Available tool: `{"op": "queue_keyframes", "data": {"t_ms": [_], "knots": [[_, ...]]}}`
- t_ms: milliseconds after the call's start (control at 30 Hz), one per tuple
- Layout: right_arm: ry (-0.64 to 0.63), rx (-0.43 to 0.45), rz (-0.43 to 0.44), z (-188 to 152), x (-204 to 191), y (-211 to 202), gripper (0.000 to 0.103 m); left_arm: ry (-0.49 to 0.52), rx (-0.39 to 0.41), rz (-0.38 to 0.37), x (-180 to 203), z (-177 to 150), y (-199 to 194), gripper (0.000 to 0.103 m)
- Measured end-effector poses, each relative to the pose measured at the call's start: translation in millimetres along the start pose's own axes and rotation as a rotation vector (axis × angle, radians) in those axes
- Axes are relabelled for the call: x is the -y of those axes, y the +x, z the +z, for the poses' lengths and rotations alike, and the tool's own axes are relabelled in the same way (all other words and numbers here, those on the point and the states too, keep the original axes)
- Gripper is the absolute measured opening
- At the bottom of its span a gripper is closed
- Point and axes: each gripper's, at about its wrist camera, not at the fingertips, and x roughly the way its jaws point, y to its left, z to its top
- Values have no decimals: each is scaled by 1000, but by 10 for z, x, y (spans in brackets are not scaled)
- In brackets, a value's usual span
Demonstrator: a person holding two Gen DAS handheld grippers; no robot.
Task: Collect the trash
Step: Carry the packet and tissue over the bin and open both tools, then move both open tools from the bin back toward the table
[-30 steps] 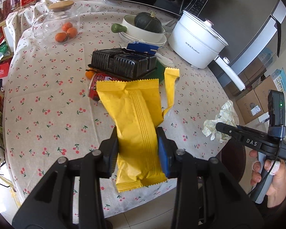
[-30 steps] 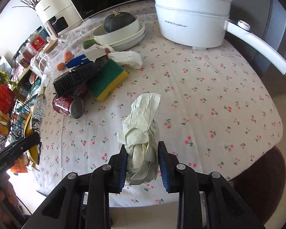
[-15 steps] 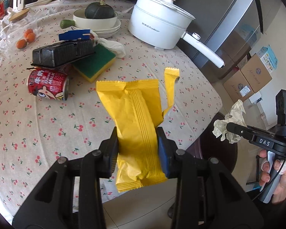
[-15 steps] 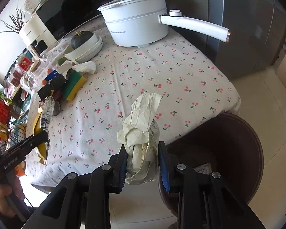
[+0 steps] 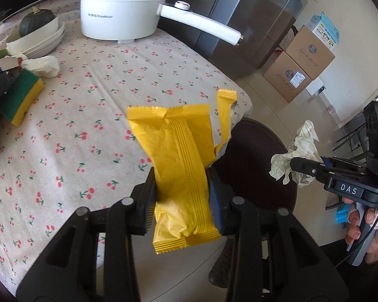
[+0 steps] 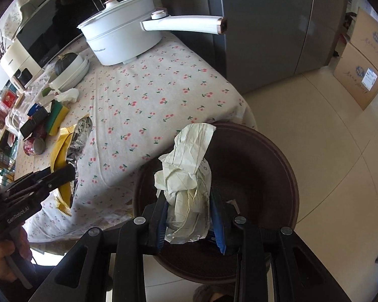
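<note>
The left tongs [image 5: 182,196] pinch the yellow wrapper [image 5: 179,161] upright over the counter [image 5: 100,115] edge; the right tongs [image 6: 190,220] clamp crumpled paper [image 6: 189,176] directly above the dark bin [image 6: 259,171] — nearer, likely first to drop.

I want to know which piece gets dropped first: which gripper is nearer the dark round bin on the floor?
Right. The right gripper holds the crumpled paper directly above the bin; the left gripper is over the table edge beside it.

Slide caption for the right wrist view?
Right gripper holds crumpled paper over the brown bin beside the table.
</note>
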Motion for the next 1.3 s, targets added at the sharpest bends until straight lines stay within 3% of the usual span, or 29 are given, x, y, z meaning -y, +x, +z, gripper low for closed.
{"op": "queue_keyframes", "data": {"t_ms": [200, 467, 500, 567, 600, 633, 733, 800, 1033, 1133, 1233, 1300], "knots": [[58, -8, -32, -121, 373, -24, 32, 93, -38, -42, 402, -35, 304, 39], [97, -21, -48, -184, 608, -12, 32, 148, -33, -100, 626, -28, 496, 40], [99, -22, -48, -184, 617, -12, 32, 148, -23, -107, 633, -15, 493, 42], [102, -22, -49, -198, 633, -14, 32, 140, -12, -123, 626, 10, 471, 64], [103, -22, -49, -198, 634, -13, 32, 127, -6, -117, 613, 16, 448, 81], [103, -22, -48, -202, 633, -8, 32, 116, 6, -112, 591, 20, 411, 86], [98, -22, -48, -194, 604, 0, 33, 111, 7, -71, 566, 33, 374, 88], [94, -23, -49, -191, 584, 8, 33, 105, 5, -38, 516, 36, 360, 98], [80, -28, -45, -168, 508, 49, 34, 80, -3, 17, 351, 24, 260, 100], [91, -26, -49, -161, 503, 51, 40, 63, 1, 26, 268, 30, 202, 101], [116, -31, -44, -147, 498, 70, 71, 46, 2, 42, 170, 15, 153, 101], [115, -29, -39, -136, 472, 66, 73, 33, 2, 52, 106, 6, 125, 101]]}}
